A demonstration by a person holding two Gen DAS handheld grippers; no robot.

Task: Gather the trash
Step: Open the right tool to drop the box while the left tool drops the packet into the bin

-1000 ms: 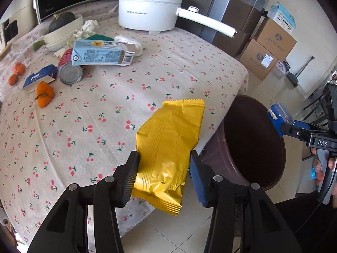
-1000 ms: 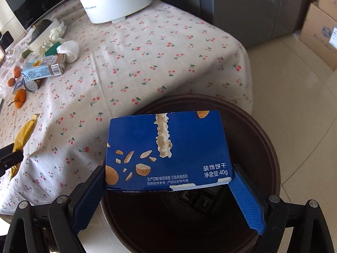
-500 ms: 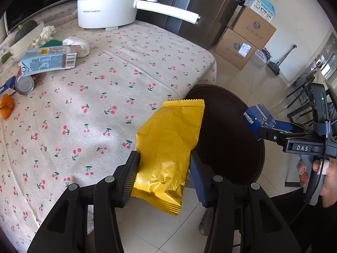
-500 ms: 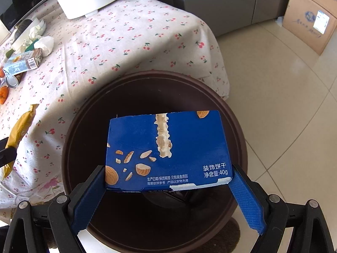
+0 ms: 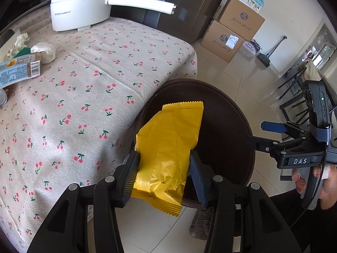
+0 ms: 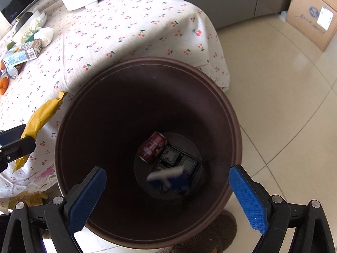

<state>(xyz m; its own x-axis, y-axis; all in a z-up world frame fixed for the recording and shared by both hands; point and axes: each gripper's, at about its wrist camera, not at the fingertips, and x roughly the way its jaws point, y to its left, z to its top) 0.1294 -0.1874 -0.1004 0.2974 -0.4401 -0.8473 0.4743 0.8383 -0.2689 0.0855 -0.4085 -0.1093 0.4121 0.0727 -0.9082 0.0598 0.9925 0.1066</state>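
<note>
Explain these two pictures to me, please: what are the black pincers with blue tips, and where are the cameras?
No robot here: a person holds a hand tool with two fingers in each hand, and each carries a wide-angle camera looking along its fingers. In the left tool's picture, the left gripper is clamped on a yellow snack bag above the rim of a brown trash bin; a hand holds the right tool. The right tool's picture looks straight down into the bin: the right gripper is open, with a blurred blue box and a red can inside. A cherry-print tablecloth bears a white pot and a carton.
</note>
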